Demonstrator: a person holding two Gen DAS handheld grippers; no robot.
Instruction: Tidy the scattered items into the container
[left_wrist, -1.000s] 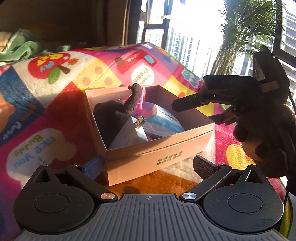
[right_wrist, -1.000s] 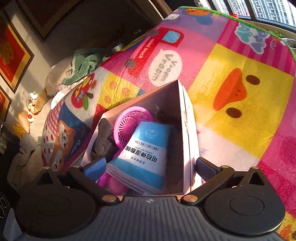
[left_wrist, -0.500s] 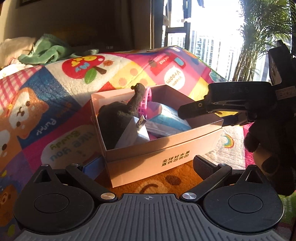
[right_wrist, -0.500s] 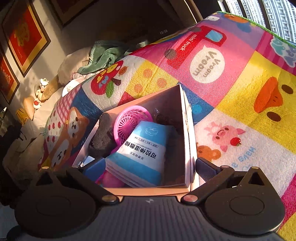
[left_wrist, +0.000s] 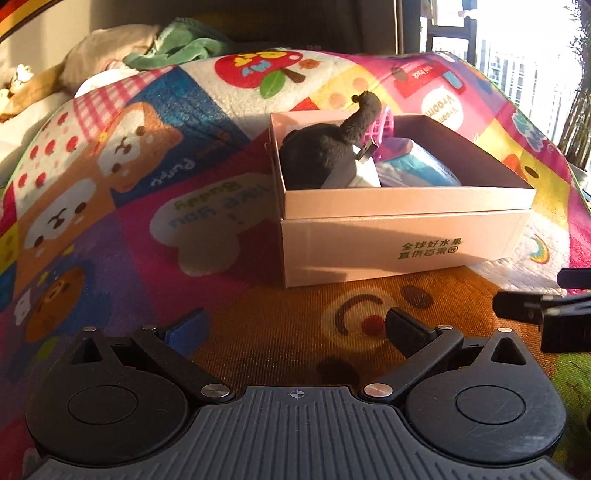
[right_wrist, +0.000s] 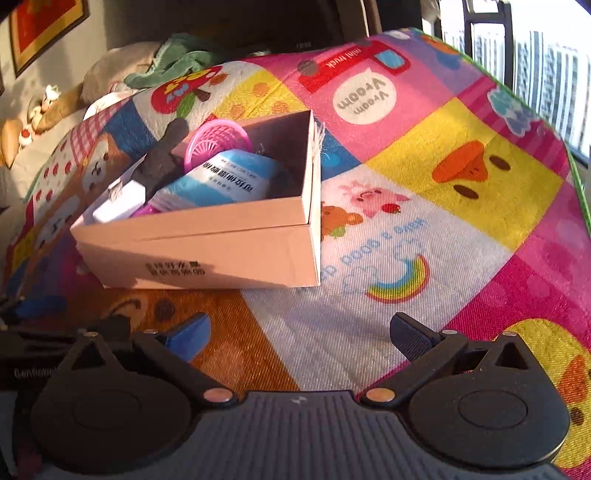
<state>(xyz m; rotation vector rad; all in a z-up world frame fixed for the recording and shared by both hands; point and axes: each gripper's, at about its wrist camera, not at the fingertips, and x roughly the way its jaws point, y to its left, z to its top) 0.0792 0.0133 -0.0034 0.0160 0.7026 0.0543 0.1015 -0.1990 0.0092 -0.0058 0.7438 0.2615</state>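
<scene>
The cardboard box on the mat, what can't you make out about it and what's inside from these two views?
- Box floor: hidden in both views by the plush toy, pink fan and blue packet.
- Pink fan: mostly behind the plush in the left wrist view; its lower part under the packet in the right.
- Box's green print: shadowed and blurred in the right wrist view.
- White charger: partly behind the near wall.

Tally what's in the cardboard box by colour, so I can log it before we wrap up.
Inside the cardboard box, as far as both views show:
Black plush toy: 1
Pink plastic basket: 1
Blue-and-white packet: 1
White charger with USB plug: 1
Total: 4 (anything buried underneath is hidden)
</scene>
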